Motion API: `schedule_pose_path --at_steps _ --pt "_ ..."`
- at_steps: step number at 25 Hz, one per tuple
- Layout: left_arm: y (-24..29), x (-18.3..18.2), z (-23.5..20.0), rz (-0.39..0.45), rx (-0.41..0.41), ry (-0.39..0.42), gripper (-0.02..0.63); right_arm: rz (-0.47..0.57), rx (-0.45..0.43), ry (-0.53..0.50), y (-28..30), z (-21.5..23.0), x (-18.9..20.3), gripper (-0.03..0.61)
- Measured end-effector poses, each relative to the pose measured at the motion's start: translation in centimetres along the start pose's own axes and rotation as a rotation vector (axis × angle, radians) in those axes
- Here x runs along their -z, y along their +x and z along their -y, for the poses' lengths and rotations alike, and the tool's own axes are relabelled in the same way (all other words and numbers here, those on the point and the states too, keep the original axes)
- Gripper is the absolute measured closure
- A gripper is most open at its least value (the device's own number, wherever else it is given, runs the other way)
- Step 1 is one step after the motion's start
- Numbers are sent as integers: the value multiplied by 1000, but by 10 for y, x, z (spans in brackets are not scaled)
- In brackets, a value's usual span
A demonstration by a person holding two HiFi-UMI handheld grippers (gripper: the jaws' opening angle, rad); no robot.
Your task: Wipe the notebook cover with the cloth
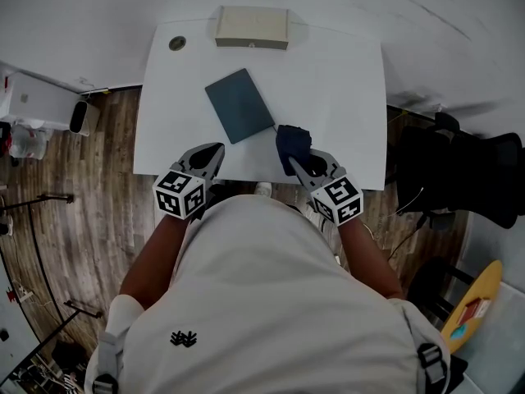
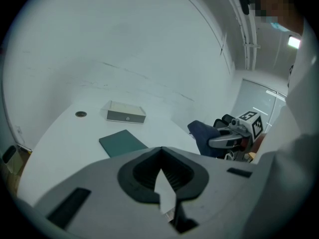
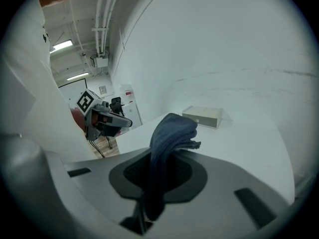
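A dark teal notebook point(image 1: 239, 105) point(image 2: 122, 143) lies flat and closed near the middle of the white table point(image 1: 344, 89). My right gripper point(image 1: 295, 163) point(image 3: 160, 156) hovers over the table's near edge, just right of the notebook's near corner. It is shut on a dark blue cloth point(image 1: 293, 141) point(image 3: 172, 131) point(image 2: 203, 133), which bunches up out of the jaws. My left gripper point(image 1: 214, 152) point(image 2: 160, 152) is at the near edge, below the notebook, jaws shut with nothing in them. Neither gripper touches the notebook.
A beige box point(image 1: 252, 28) point(image 2: 126, 112) point(image 3: 203, 116) stands at the table's far edge, with a round grommet point(image 1: 177, 43) left of it. A black chair point(image 1: 459, 171) stands to the right of the table. A white unit point(image 1: 37, 101) sits on the wooden floor at the left.
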State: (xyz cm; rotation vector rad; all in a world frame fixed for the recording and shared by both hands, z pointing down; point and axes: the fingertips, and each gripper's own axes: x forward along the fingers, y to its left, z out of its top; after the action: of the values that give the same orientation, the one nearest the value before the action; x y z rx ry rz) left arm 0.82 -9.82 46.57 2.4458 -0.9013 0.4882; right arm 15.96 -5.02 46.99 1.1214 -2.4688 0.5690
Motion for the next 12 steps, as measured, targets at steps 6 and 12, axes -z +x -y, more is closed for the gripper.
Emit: schedule_pose_path --at_steps 6,12 --pt "1 3 -3 -19 -6 -17 609 -4 -4 -2 1 -3 2 537" --pt "7 5 -7 -31 -11 -27 609 -9 -6 -5 3 0 4 537"
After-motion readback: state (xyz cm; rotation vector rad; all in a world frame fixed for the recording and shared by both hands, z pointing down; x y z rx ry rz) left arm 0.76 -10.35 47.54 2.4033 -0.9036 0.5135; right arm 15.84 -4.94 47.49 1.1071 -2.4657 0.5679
